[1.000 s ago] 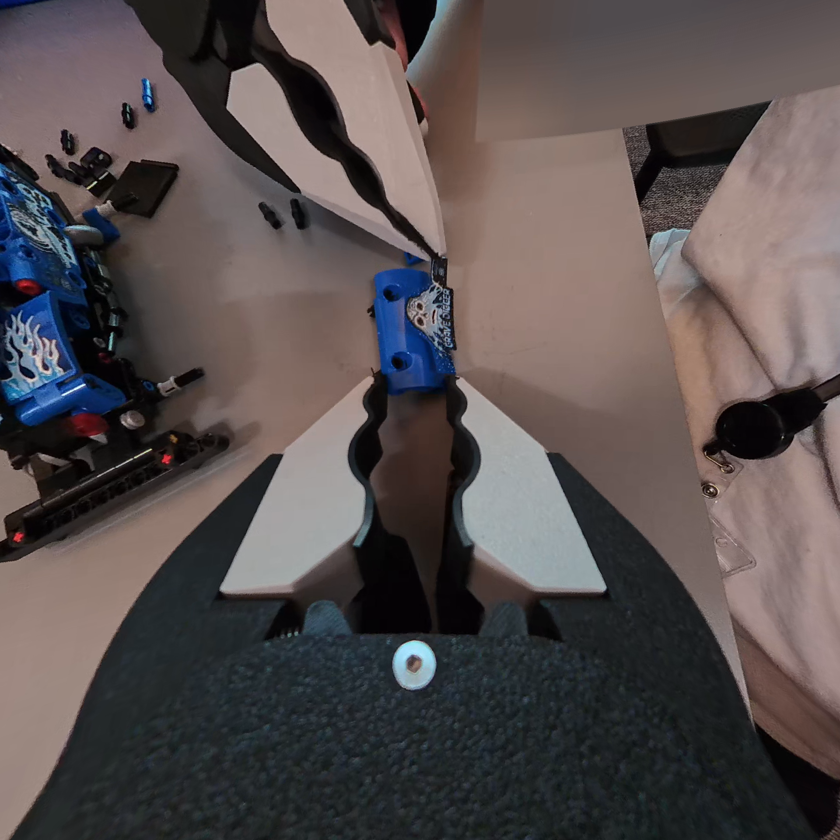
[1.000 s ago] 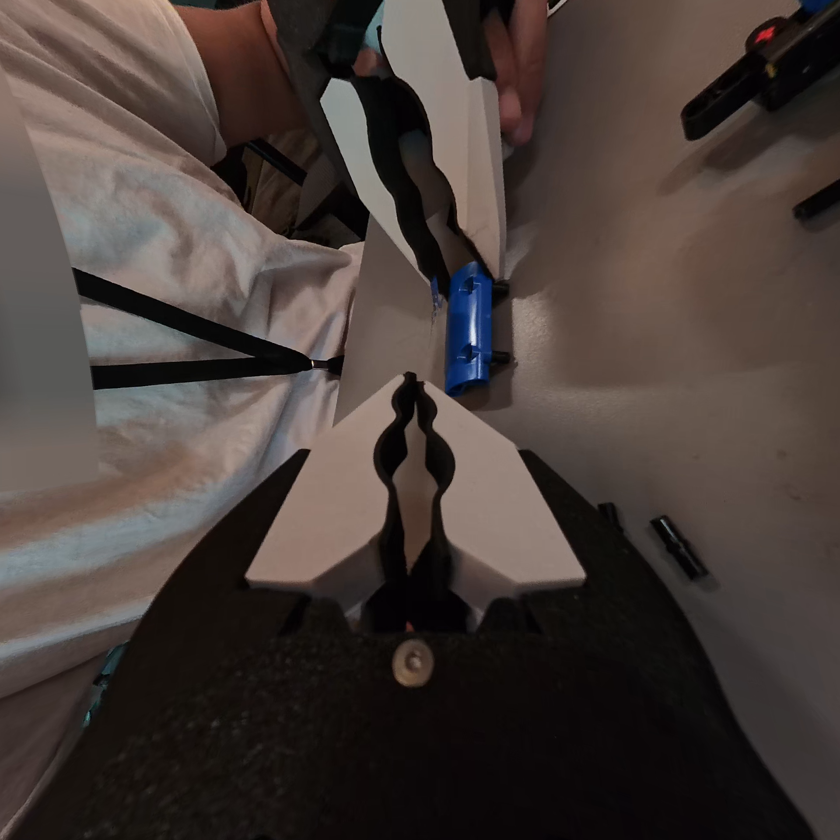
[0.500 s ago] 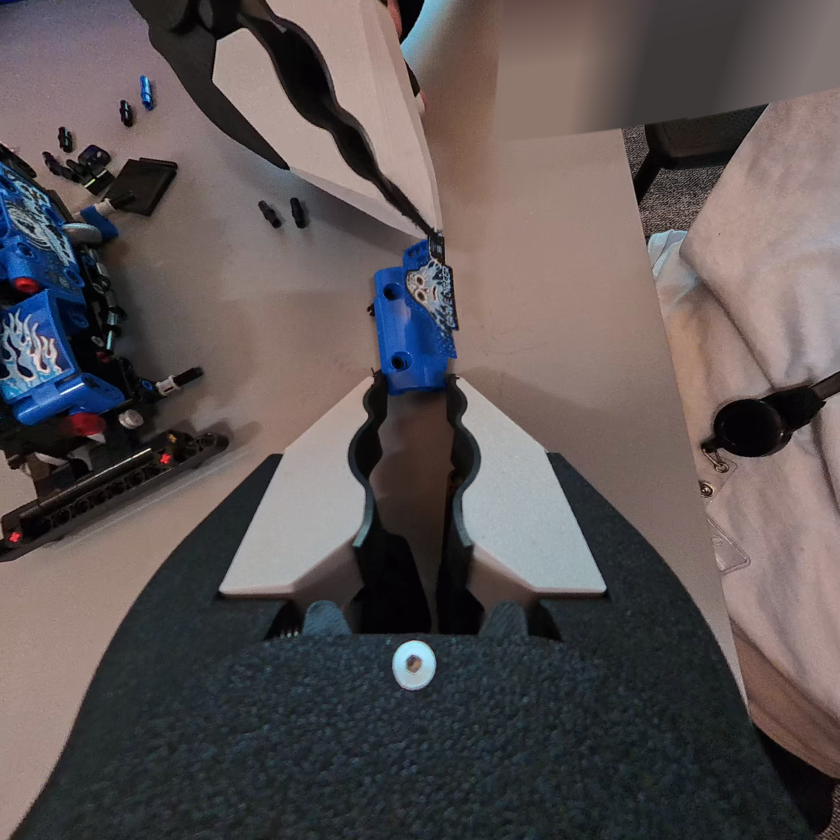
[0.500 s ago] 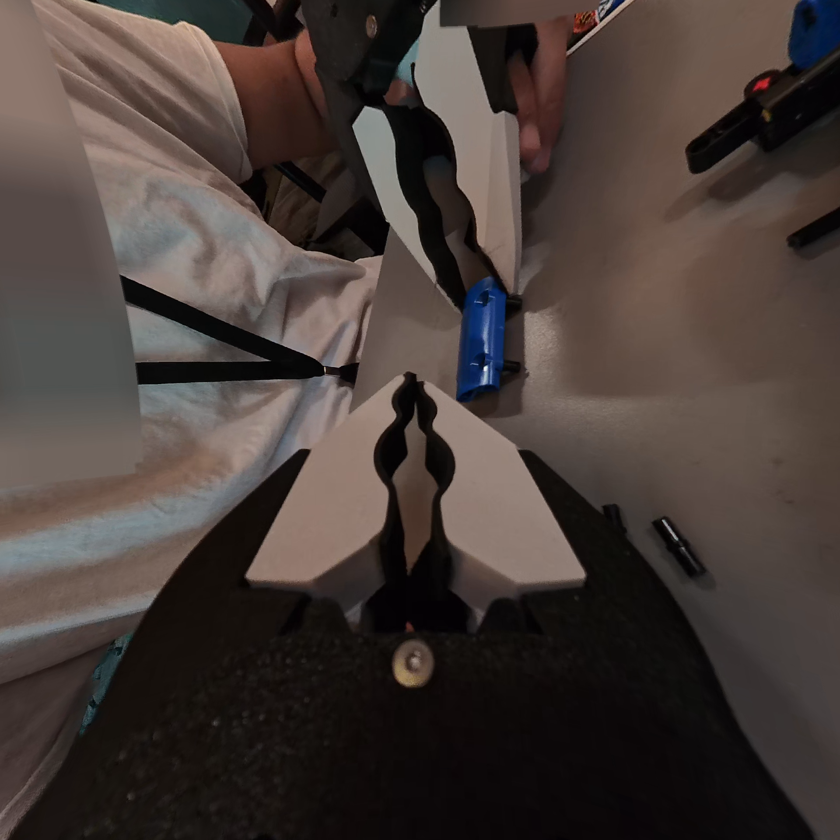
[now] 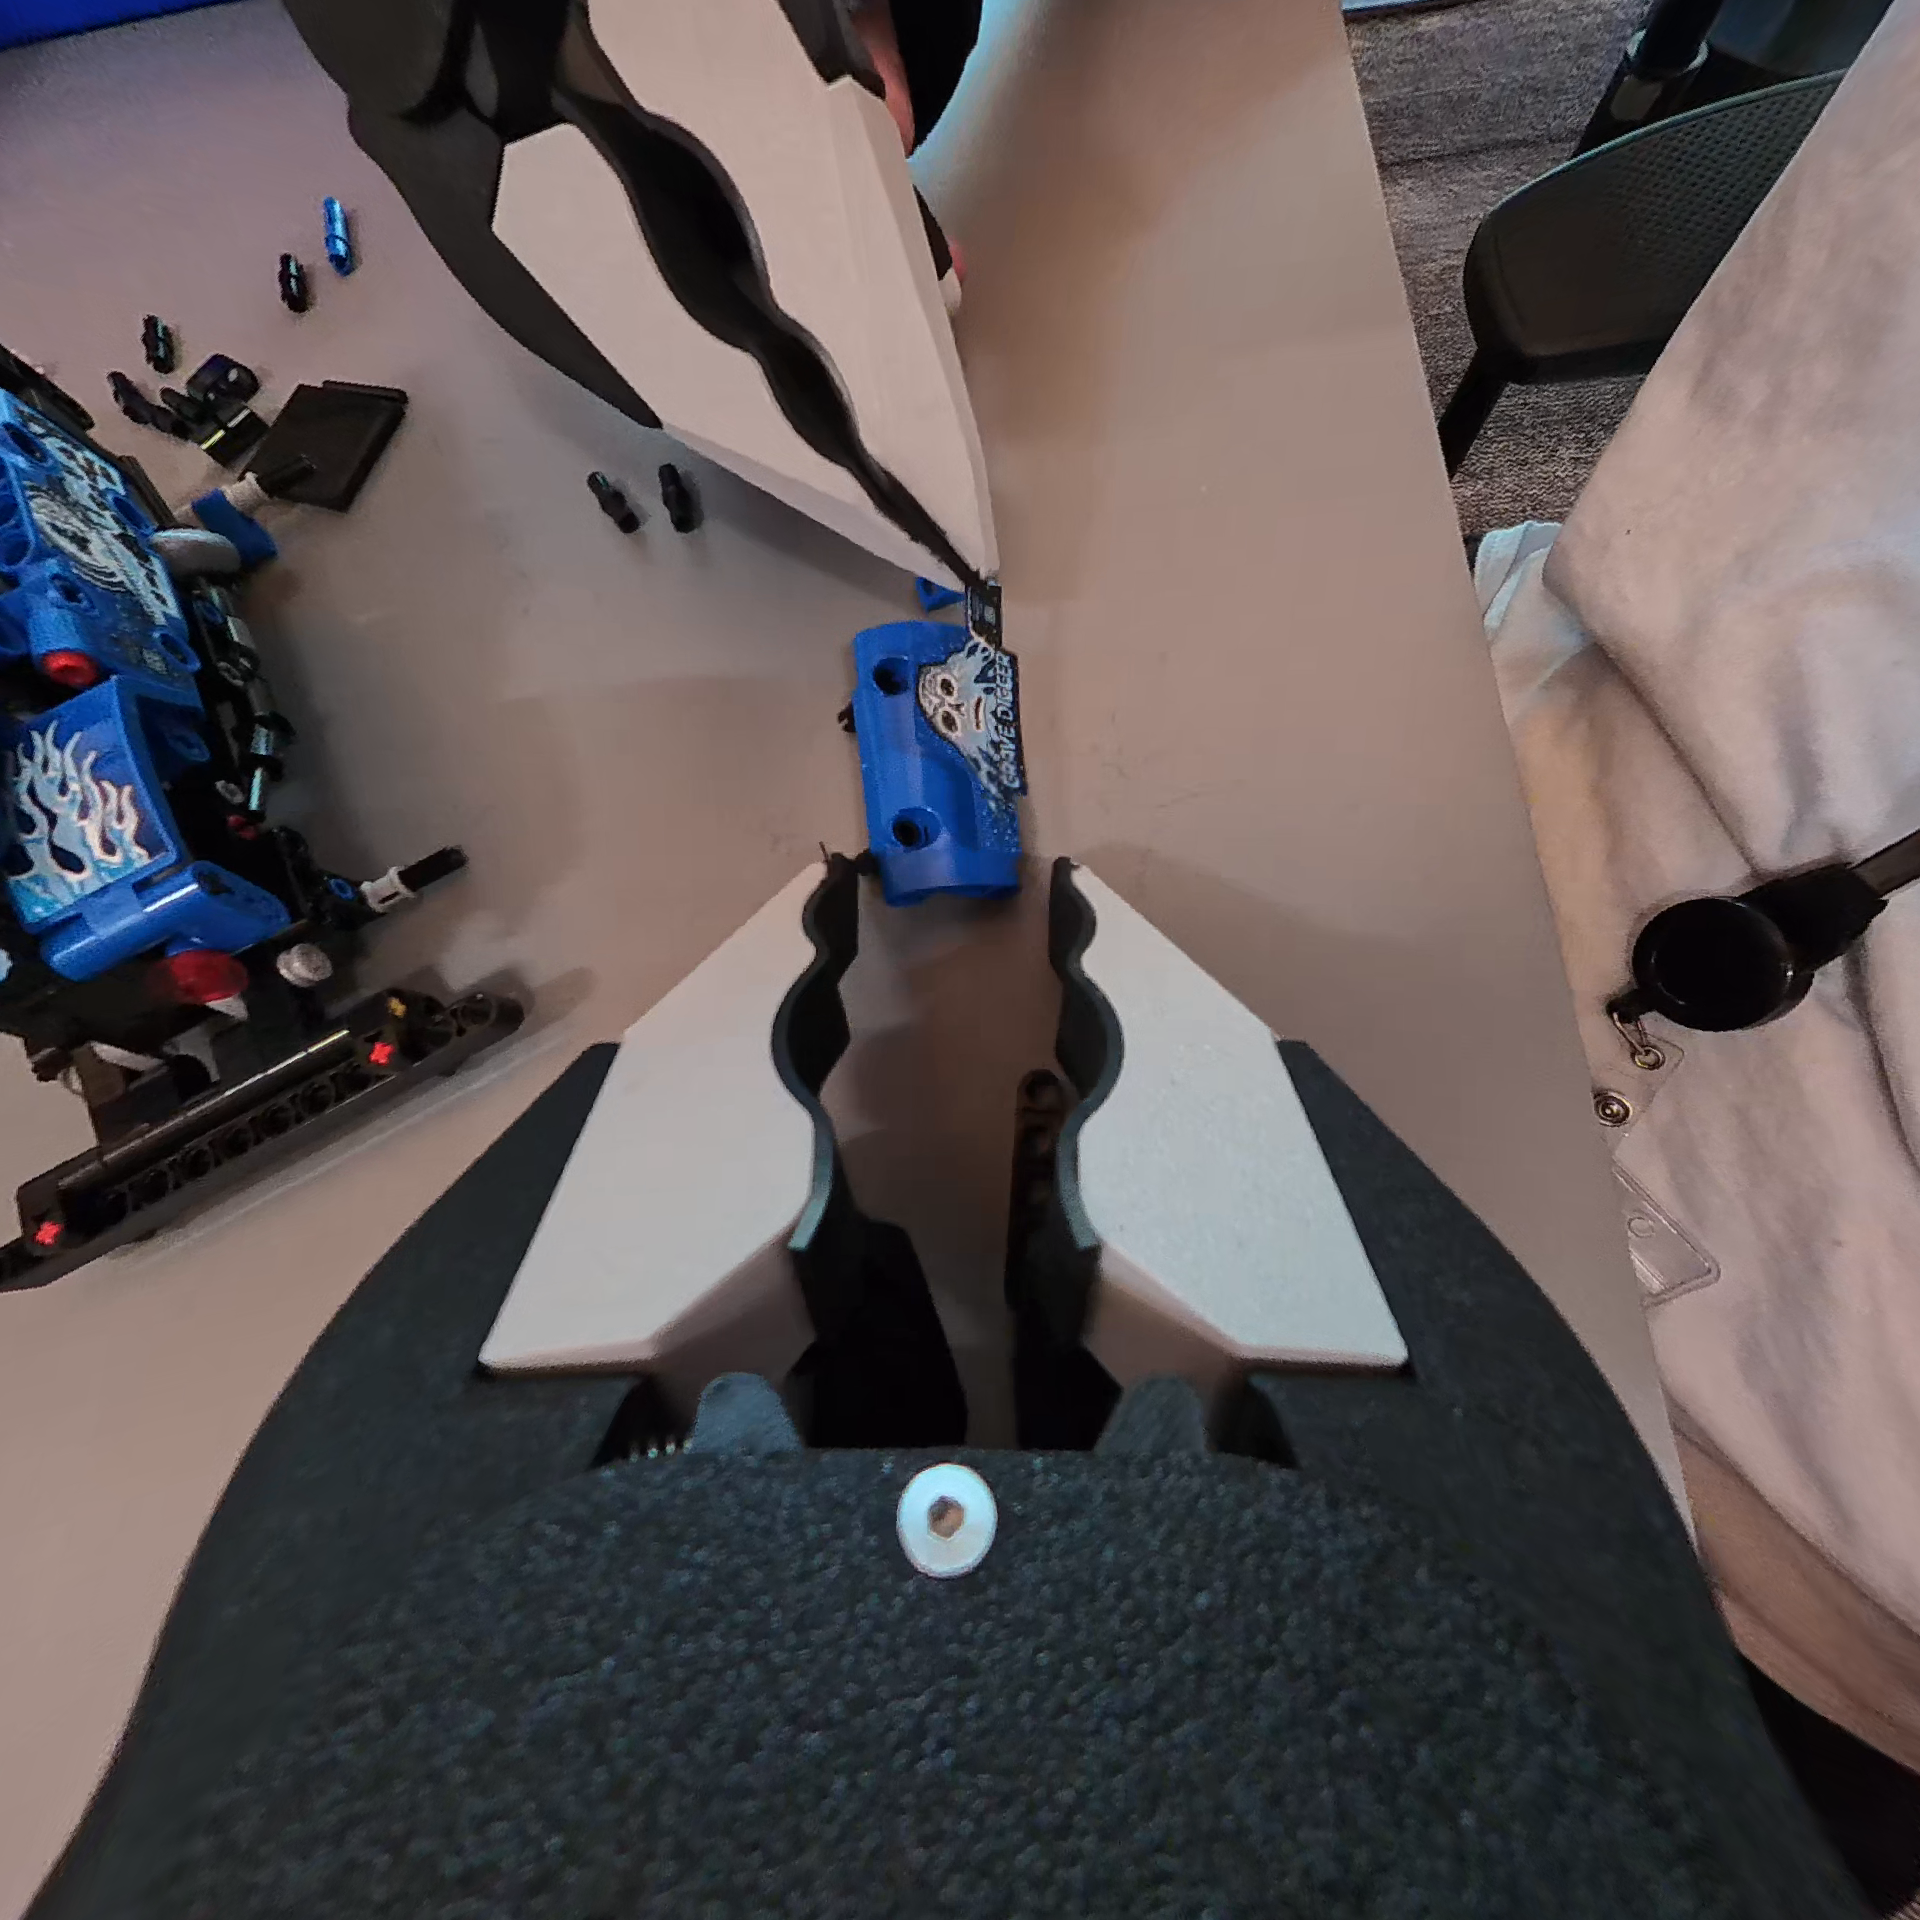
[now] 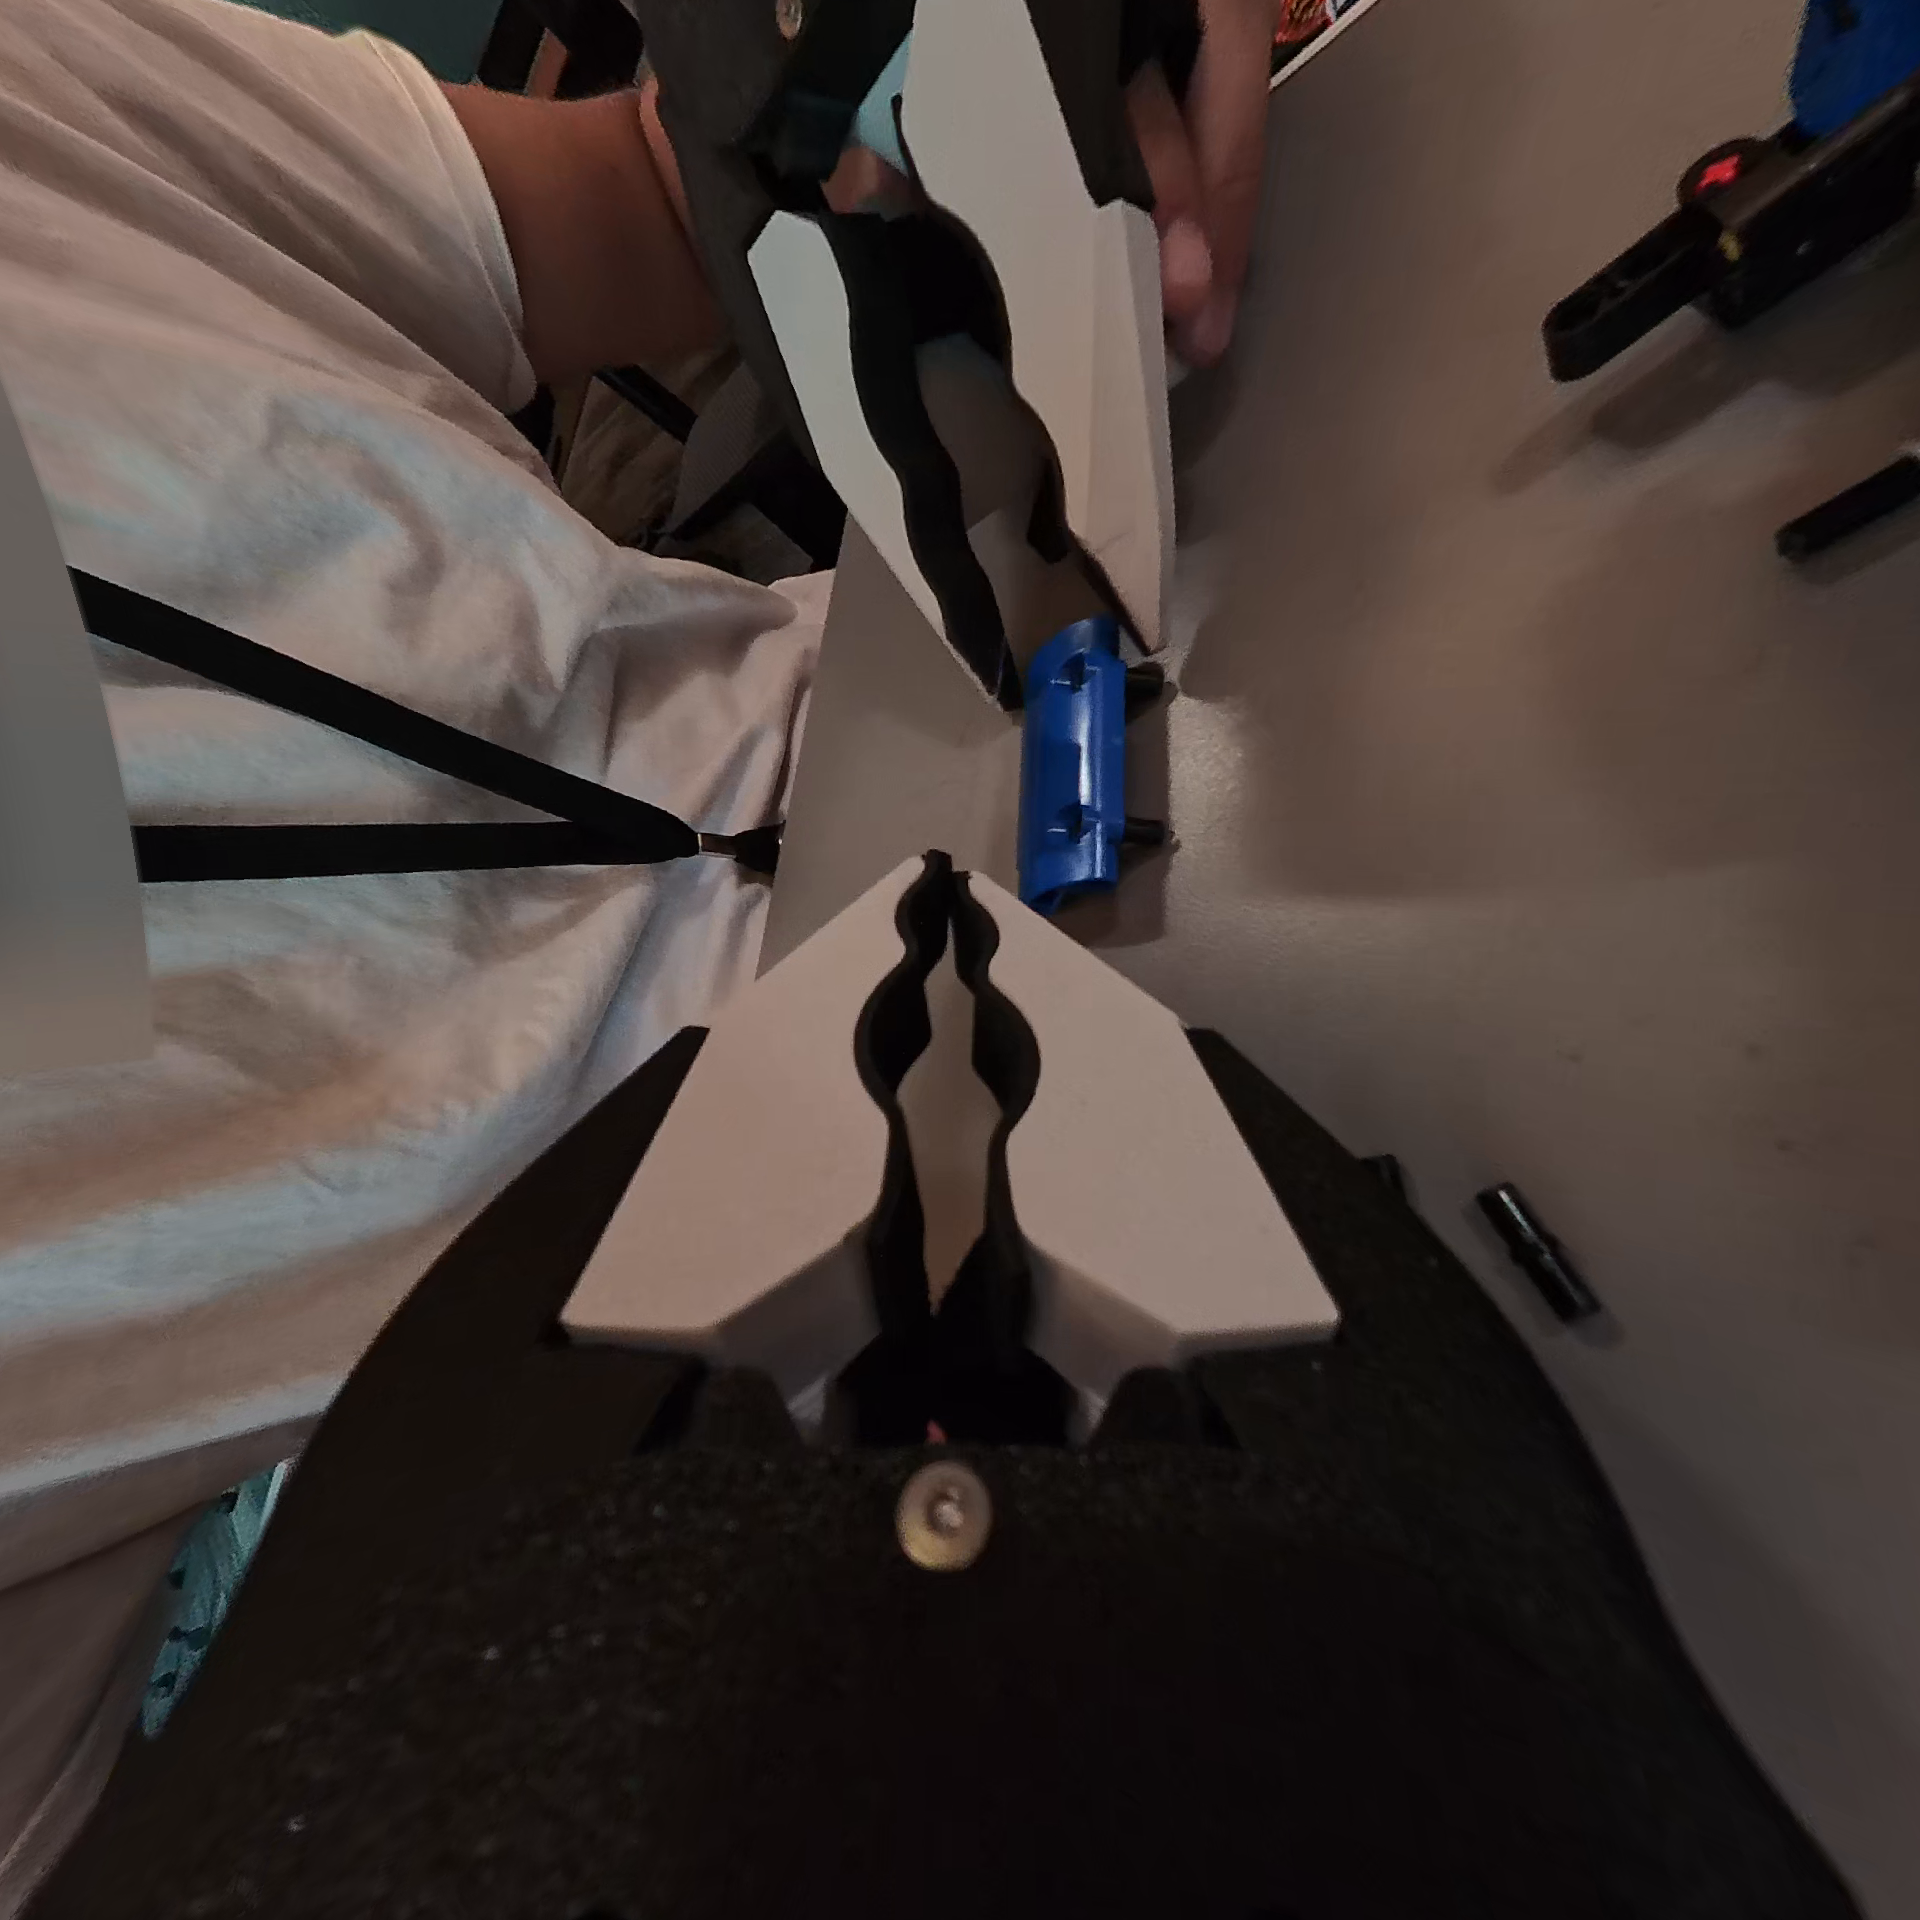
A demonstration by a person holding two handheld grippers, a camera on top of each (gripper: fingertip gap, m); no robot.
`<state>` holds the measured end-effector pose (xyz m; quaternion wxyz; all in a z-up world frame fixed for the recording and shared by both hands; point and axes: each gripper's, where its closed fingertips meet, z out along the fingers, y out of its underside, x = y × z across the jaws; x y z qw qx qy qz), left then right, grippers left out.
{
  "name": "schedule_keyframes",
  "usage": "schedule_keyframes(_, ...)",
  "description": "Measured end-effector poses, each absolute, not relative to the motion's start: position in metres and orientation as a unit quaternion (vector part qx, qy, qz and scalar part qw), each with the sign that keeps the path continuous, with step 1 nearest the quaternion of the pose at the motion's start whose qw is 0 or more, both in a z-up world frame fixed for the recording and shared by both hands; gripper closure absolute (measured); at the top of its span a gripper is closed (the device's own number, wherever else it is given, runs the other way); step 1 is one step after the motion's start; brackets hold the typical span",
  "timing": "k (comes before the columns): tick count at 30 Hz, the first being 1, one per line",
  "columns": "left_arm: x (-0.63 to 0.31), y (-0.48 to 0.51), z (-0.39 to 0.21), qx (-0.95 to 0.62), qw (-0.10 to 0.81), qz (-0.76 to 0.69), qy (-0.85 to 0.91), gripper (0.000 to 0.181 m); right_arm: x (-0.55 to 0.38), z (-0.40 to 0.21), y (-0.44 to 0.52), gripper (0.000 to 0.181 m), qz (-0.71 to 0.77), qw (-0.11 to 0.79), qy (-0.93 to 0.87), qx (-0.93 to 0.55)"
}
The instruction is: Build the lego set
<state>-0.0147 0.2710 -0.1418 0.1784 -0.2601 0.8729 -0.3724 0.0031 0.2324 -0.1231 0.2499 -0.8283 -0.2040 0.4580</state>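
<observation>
Fingers of the left gripper [image 5: 940, 883] are spread to a moderate gap with nothing between them, and the small blue curved plastic lego panel with a printed decal [image 5: 940, 769] is seen lying on the pale grey table [image 5: 1195, 520] directly ahead of their tips, its near end level with or just inside the gap. The panel's long axis runs near to far, almost in line with the left fingers, canted slightly to the left at its far end. In the right wrist view the same panel [image 6: 1070, 769] lies just to the right of the right gripper [image 6: 948, 868], with two short black pins projecting from its right side. The right gripper's tips are pressed together; in the left wrist view a small dark sliver, apparently the loose corner of the decal, is noted at those tips, just off the panel's far end, though whether it is actually pinched cannot be told. The left gripper is judged the nearer and better aligned of the two: a short advance along the panel's length should bring its sides between the fingers, provided the pins do not catch a fingertip. The partly built blue and black lego vehicle [image 5: 114, 790] is recorded at far left, well apart, with loose small black connector pins [image 5: 644, 499] scattered on the table between.
</observation>
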Motion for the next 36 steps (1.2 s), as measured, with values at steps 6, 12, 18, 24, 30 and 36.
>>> schedule_keyframes(6,-0.016,0.27,-0.1419,-0.254,0.179,-0.373,0.874,0.147,0.0036,-0.1263,0.2332,0.181,0.453,0.246,-0.2,-0.833)
schedule_keyframes(12,-0.0158,0.2701,-0.1421,-0.254,0.18,-0.372,0.875,0.15,0.0027,-0.1271,0.2326,0.181,0.451,0.244,-0.202,-0.834)
schedule_keyframes(18,-0.0161,0.2697,-0.142,-0.253,0.181,-0.372,0.875,0.151,0.0025,-0.1277,0.2324,0.181,0.452,0.241,-0.201,-0.835)
schedule_keyframes(24,-0.0159,0.2697,-0.1422,-0.254,0.178,-0.372,0.875,0.151,0.0029,-0.1283,0.2323,0.181,0.451,0.24,-0.2,-0.836)
schedule_keyframes(30,-0.0161,0.2694,-0.1421,-0.252,0.18,-0.372,0.875,0.151,0.0034,-0.1281,0.2326,0.181,0.454,0.24,-0.197,-0.835)
schedule_keyframes(36,-0.0157,0.2696,-0.142,-0.253,0.181,-0.371,0.875,0.152,0.0022,-0.1269,0.2311,0.181,0.458,0.239,-0.201,-0.832)
